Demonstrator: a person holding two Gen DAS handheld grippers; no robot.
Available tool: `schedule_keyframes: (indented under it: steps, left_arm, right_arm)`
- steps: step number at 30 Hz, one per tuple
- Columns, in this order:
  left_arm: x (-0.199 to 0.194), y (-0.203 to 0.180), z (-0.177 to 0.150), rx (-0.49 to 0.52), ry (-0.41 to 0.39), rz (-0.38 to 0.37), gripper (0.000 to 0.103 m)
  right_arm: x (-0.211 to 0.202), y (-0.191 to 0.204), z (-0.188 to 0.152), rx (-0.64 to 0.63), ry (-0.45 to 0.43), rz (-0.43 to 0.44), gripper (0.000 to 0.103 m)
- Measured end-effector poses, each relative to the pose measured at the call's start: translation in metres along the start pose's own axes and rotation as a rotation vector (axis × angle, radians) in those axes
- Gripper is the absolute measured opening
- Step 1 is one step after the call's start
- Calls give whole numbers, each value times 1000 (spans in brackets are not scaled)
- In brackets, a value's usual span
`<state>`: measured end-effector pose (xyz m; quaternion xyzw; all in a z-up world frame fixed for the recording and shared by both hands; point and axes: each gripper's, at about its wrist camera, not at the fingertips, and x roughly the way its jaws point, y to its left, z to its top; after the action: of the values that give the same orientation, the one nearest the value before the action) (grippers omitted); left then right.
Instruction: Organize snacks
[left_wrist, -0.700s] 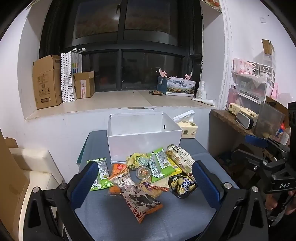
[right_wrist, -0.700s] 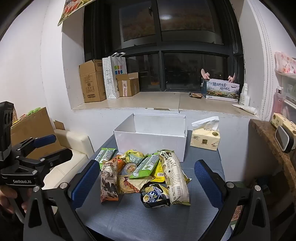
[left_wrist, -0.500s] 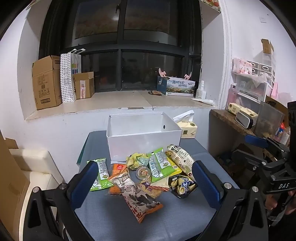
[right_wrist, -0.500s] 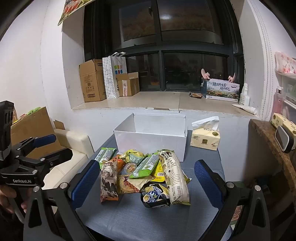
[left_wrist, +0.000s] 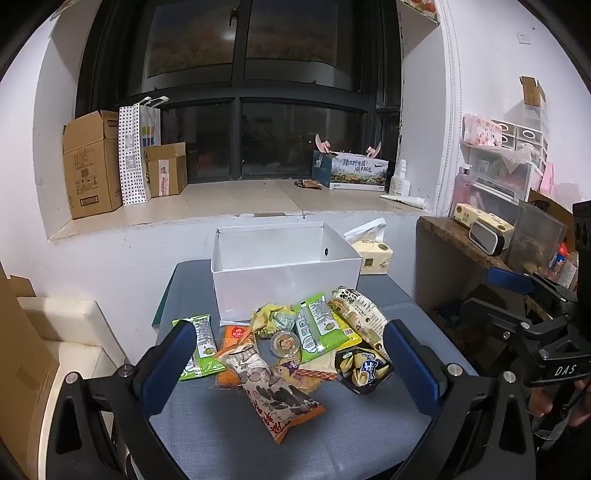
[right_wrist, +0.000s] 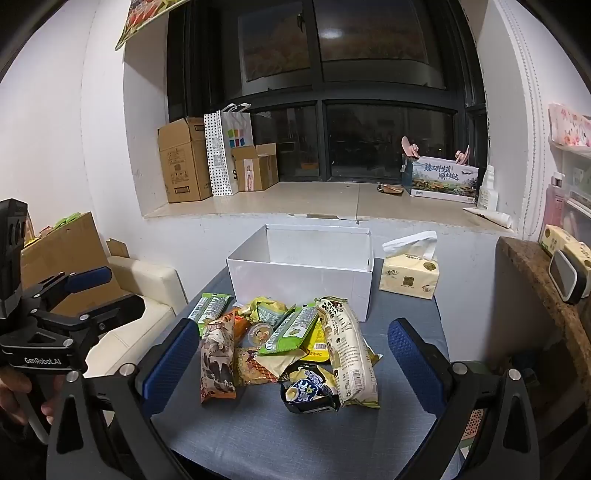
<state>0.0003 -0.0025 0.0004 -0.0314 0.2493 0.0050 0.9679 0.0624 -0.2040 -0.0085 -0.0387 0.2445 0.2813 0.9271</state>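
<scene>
Left wrist view: left gripper (left_wrist: 288, 365) jaws spread wide, nothing between, hovering short of snack pile (left_wrist: 288, 343) on grey table (left_wrist: 354, 435). Right wrist view: right gripper (right_wrist: 291, 365) likewise wide and empty, aimed at same pile. White box (left_wrist: 284, 275) open-topped, apparently empty, just behind pile. Tissue pack (right_wrist: 410, 275) beside box.

Risks, judged:
- Packets overlapping; closing on long cream packet (right_wrist: 351, 354) likely to drag green packet (right_wrist: 295, 330) or black packet (right_wrist: 308, 391) along.
- Small round cup (left_wrist: 284, 341) buried mid-pile; prone to roll if neighbours shift.
- Orange-brown packet (left_wrist: 277, 395) flat on cloth; pads may skid over film.
- Both grippers converging on one heap; collision possible.
</scene>
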Motion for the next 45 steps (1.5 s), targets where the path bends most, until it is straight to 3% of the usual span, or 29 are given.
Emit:
schedule_keyframes:
  steps: [45]
  left_arm:
    - [2, 0, -2, 2, 4, -6, 103]
  right_arm:
    - [0, 0, -3, -1, 8, -9, 103]
